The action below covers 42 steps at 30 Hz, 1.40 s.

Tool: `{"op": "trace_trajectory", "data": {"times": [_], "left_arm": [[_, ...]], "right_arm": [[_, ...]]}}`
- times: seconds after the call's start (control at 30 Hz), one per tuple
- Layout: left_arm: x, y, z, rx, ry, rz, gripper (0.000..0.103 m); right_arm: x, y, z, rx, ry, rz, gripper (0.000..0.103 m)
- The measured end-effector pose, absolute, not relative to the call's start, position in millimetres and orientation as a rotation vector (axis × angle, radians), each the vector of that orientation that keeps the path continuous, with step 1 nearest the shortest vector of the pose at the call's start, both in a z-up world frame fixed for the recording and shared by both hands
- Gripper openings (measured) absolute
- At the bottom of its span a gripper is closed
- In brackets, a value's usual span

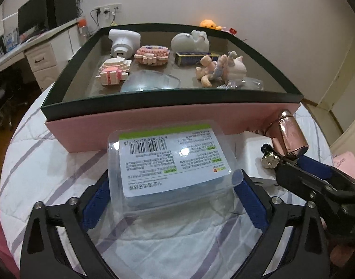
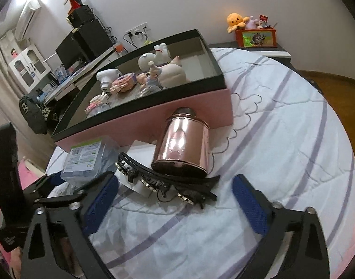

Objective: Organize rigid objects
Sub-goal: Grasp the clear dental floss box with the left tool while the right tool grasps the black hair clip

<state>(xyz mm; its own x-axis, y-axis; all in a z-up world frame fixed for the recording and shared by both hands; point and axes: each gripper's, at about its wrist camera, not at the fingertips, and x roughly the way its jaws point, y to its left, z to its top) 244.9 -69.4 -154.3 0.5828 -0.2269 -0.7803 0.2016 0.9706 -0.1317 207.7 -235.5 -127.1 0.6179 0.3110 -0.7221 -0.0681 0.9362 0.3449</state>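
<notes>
Lying on the striped bedsheet (image 2: 282, 125) against the pink tray (image 1: 168, 118), the clear floss box (image 1: 170, 169) sits between the left gripper's (image 1: 175, 193) blue pads, which touch its sides in a grasp; the gripper pitches down toward the bed. The right gripper (image 2: 175, 200), likewise angled downward, stands released and wide apart around a black hair clip (image 2: 168, 181), with a rose-gold tin (image 2: 182, 148) just beyond it.

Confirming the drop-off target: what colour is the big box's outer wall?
Pink, with a dark rim; the box shows best in the left wrist view.
</notes>
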Motion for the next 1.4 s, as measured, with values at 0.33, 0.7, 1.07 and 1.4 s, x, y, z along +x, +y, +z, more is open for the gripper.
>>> {"op": "trace_trajectory", "data": {"times": [0.33, 0.7, 1.07, 1.4], "left_arm": [[235, -55, -149, -0.066, 0.897, -0.273, 0.098], [215, -39, -140, -0.076, 0.873, -0.268, 0.098], [197, -26, -115, -0.090, 0.811, -0.267, 0.098], [205, -15, -81, -0.088, 0.729, -0.259, 0.098]], "right_arm": [[196, -231, -124, 0.243, 0.878, 0.232, 0.079], [176, -237, -111, 0.246, 0.857, 0.229, 0.079], [167, -230, -90, 0.230, 0.814, 0.248, 0.079], [184, -220, -54, 0.184, 0.742, 0.281, 0.079]]}}
